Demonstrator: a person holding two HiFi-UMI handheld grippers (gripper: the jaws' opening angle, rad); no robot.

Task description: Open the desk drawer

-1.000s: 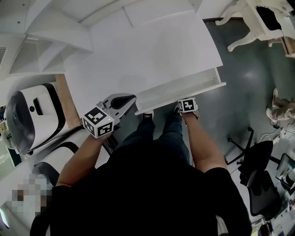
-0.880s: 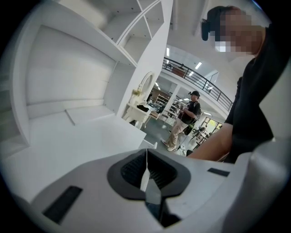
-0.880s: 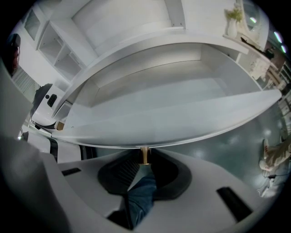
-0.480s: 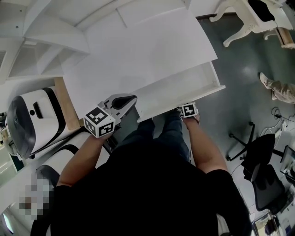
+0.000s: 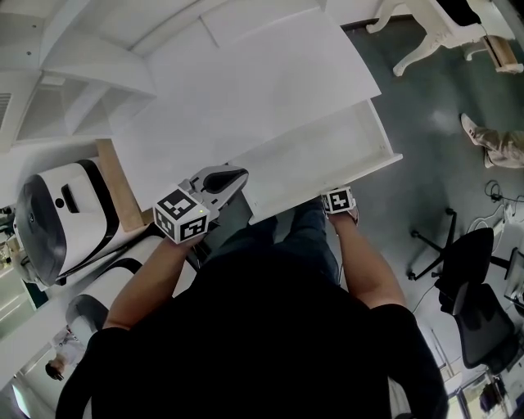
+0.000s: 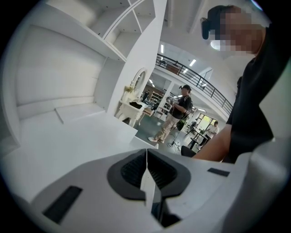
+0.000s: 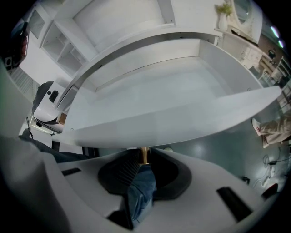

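A white desk (image 5: 246, 90) fills the upper middle of the head view. Its drawer (image 5: 372, 139) stands pulled out towards me, and its pale inside shows bare. My right gripper (image 5: 337, 201) sits at the drawer's front panel (image 7: 191, 120), mostly tucked under it in the head view. In the right gripper view the right gripper (image 7: 143, 164) is shut on the drawer's small brass knob (image 7: 144, 154). My left gripper (image 5: 231, 175) hovers at the desk's near left edge. Its jaws are closed together on nothing in the left gripper view (image 6: 146, 159).
A white and black machine (image 5: 57, 213) stands left of the desk, with white shelves (image 5: 74, 74) above it. A black office chair (image 5: 475, 303) is at the right, and white carved furniture (image 5: 434, 24) at the top right. A person's shoes (image 5: 491, 143) are on the grey floor.
The drawer has slid farther out of the desk towards me, and my right gripper has come back with it. The left gripper has barely moved.
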